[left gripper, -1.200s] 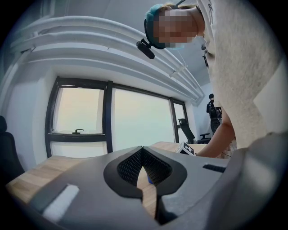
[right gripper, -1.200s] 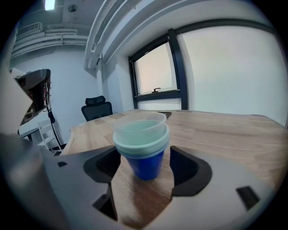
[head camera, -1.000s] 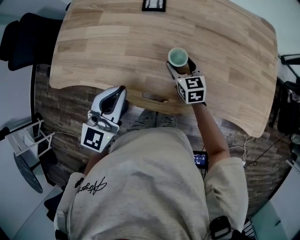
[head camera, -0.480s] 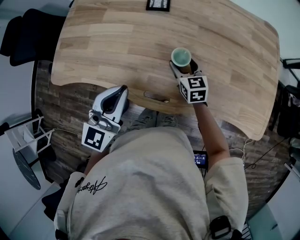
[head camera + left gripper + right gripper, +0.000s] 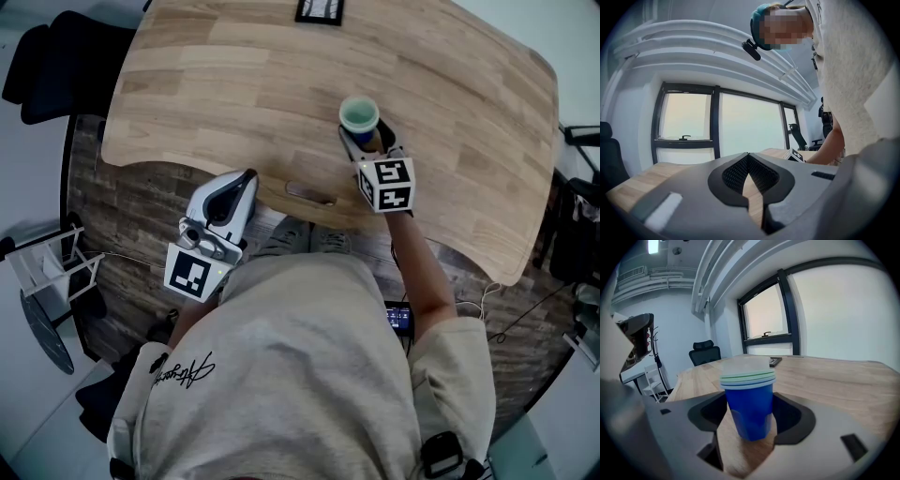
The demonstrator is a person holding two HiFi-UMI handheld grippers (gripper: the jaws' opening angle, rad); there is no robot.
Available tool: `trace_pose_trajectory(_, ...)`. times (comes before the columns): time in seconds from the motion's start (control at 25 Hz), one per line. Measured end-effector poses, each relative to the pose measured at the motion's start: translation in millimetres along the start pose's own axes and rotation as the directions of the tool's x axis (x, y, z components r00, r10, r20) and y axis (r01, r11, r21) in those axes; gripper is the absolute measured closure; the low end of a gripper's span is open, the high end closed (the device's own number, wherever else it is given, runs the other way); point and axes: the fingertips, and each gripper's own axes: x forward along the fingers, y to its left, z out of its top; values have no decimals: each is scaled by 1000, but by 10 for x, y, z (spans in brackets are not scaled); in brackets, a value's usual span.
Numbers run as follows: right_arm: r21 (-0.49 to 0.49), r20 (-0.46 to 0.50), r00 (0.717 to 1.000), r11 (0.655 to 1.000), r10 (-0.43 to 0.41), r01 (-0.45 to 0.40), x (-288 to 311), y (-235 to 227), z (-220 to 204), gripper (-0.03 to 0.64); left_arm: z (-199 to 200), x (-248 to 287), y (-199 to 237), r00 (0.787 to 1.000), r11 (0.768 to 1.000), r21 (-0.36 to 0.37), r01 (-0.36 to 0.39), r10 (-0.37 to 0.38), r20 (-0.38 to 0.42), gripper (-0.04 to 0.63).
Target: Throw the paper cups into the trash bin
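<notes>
A stack of blue paper cups [image 5: 358,114] with pale green rims stands upright on the wooden table [image 5: 234,75], near its front edge. My right gripper [image 5: 365,132] is shut on the stack, one jaw against each side. In the right gripper view the cups [image 5: 750,404] fill the gap of the right gripper [image 5: 750,422], pads touching the blue wall. My left gripper [image 5: 246,175] hovers at the table's front edge, left of the cups, shut and empty. In its own view the left gripper [image 5: 748,157] shows its tips meeting. No trash bin shows in any view.
A flat black object [image 5: 319,9] lies at the table's far edge and also appears as the black object [image 5: 776,361] behind the cups. A black office chair [image 5: 47,70] stands at the far left. A white rack [image 5: 56,277] is on the floor to the left.
Hardly anything has moved. The right gripper stays around the cup stack at the same spot on the table, and the left gripper holds its place at the table edge.
</notes>
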Motion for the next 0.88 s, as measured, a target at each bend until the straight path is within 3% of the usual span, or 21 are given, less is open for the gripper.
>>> trace_pose_trajectory(0.88, -17, 116, 989, 996, 91, -89, -307, 137, 296, 311, 27, 49, -262, 997, 997, -2, -75, 75, 20, 592)
